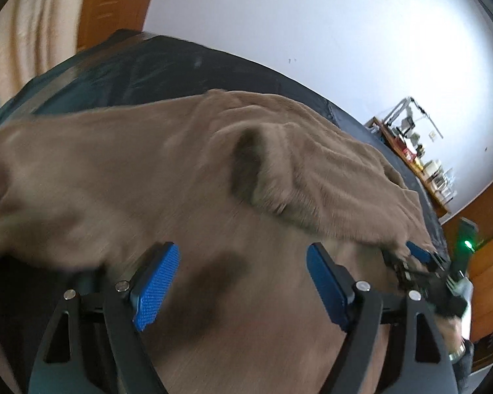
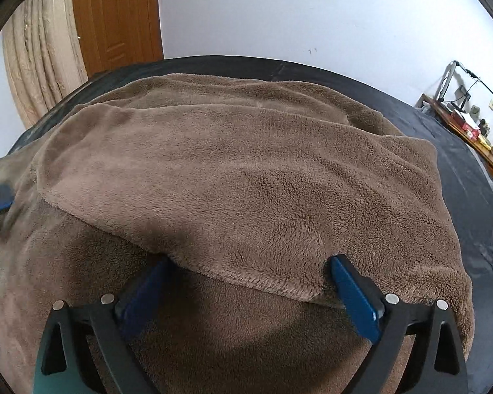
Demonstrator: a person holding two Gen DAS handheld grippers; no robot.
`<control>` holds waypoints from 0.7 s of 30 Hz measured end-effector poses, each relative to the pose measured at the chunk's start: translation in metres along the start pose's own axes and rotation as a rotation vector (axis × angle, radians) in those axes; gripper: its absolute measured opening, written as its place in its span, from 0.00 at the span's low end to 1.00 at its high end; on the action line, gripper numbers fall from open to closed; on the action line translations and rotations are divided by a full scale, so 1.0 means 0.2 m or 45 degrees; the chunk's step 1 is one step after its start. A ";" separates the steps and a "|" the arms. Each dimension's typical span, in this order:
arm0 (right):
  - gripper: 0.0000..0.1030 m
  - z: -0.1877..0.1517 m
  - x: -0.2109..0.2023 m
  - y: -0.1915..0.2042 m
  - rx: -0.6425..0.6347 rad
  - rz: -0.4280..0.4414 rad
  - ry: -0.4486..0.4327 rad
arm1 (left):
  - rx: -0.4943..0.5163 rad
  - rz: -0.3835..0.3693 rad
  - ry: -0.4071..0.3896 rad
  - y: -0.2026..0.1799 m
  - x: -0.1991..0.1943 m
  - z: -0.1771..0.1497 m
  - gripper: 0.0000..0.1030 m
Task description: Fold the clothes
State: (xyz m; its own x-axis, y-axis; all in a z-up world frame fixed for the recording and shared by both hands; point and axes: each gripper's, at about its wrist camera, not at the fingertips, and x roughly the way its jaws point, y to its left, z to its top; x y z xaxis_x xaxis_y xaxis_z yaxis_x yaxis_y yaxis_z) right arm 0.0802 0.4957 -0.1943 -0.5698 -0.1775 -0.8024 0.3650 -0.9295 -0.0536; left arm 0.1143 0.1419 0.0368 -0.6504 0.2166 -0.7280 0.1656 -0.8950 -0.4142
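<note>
A brown fleece [image 2: 246,170] lies spread on the dark bed [image 2: 470,190], one layer folded over its far part. The right gripper [image 2: 249,282] has its jaws released at the fold's near edge. The left gripper [image 1: 243,279] hangs over the fleece, jaws wide and empty.

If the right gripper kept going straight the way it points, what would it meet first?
Most likely the folded-over flap of the brown fleece garment: its edge already lies between the open right gripper fingers, above the lower layer. How close it is remains unclear.
</note>
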 end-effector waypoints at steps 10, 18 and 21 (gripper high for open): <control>0.97 0.05 0.04 0.02 0.007 0.002 0.000 | -0.374 -0.069 -0.113 0.54 -0.47 -0.33 0.81; 0.97 0.06 0.06 0.02 0.010 0.004 0.000 | -0.738 -0.244 -0.309 0.98 -0.75 -0.54 0.81; 0.97 0.06 0.06 0.03 0.011 0.005 -0.001 | -0.736 -0.204 -0.309 1.00 -0.78 -0.58 0.81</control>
State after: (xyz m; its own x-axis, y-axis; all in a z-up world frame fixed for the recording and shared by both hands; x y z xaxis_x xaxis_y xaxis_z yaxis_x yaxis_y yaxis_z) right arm 0.0667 0.4851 -0.1971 -0.5689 -0.1810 -0.8023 0.3606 -0.9316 -0.0455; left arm 0.3342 -0.0254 0.0036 -0.8382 0.1746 -0.5166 0.3813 -0.4896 -0.7841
